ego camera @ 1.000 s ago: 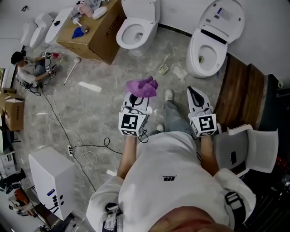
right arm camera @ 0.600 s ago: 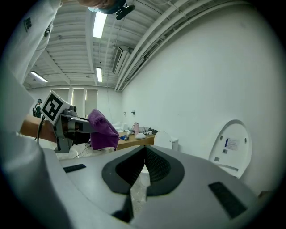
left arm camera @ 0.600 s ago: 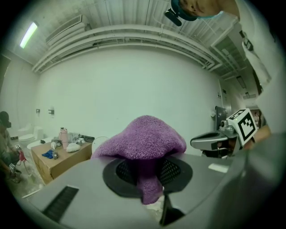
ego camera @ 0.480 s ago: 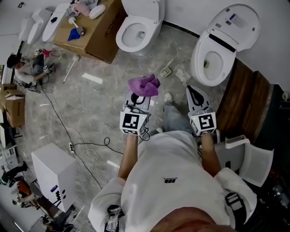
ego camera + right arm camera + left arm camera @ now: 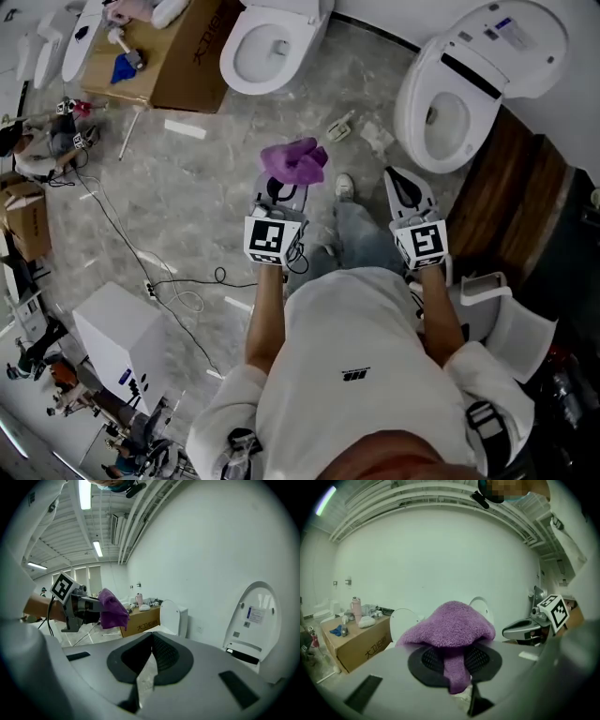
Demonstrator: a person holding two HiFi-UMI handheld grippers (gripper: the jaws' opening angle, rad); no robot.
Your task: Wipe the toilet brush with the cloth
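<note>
Both closed: left hand-held gripper point(image 5: 279, 192) pinches purple cloth point(image 5: 295, 161), bulk draped over jaws; right hand-held gripper point(image 5: 401, 186) shut, empty. Likely toilet brush point(image 5: 339, 127) lies on floor point(image 5: 206, 206) ahead, well apart from both. Best: right grabs handle firmly, left strokes cloth along it without loosening pinch.

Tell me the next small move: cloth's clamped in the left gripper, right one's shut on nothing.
Probably reach the right gripper toward what looks like the brush lying ahead and open its jaws: the left gripper already clamps the purple cloth, but nothing to wipe is held.
</note>
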